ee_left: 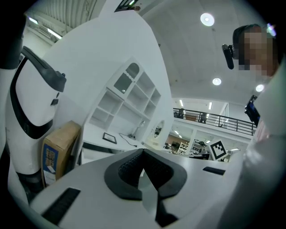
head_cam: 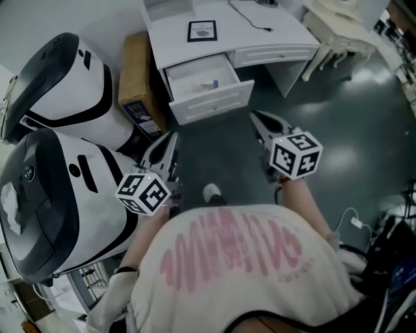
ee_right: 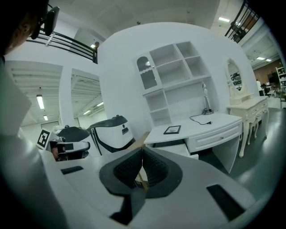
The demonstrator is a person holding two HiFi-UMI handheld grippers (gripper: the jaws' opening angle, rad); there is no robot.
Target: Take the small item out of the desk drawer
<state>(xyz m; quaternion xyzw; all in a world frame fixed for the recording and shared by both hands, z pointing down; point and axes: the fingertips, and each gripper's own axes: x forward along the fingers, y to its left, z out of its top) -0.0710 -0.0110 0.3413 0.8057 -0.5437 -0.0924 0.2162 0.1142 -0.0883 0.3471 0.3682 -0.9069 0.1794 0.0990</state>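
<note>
The white desk [head_cam: 260,36] stands at the top of the head view with its left drawer [head_cam: 224,101] pulled open. A small bluish item [head_cam: 208,85] lies on the drawer's floor. Both grippers hang well short of the drawer, over the dark floor. My left gripper [head_cam: 169,138] is shut with nothing between its pads, and its tips point toward the drawer front. My right gripper [head_cam: 258,119] is also shut and empty, in front of the desk's knee space. In the left gripper view the left gripper [ee_left: 142,157] has its jaws together. The right gripper [ee_right: 142,153] looks at the desk [ee_right: 201,125] with its jaws together.
A cardboard box [head_cam: 136,71] stands left of the desk. Two large white-and-black pods [head_cam: 65,84] [head_cam: 52,208] fill the left side. A framed card [head_cam: 202,30] and a black cable [head_cam: 250,16] lie on the desktop. Another white table [head_cam: 338,26] stands at the right. My shoe [head_cam: 211,193] shows below.
</note>
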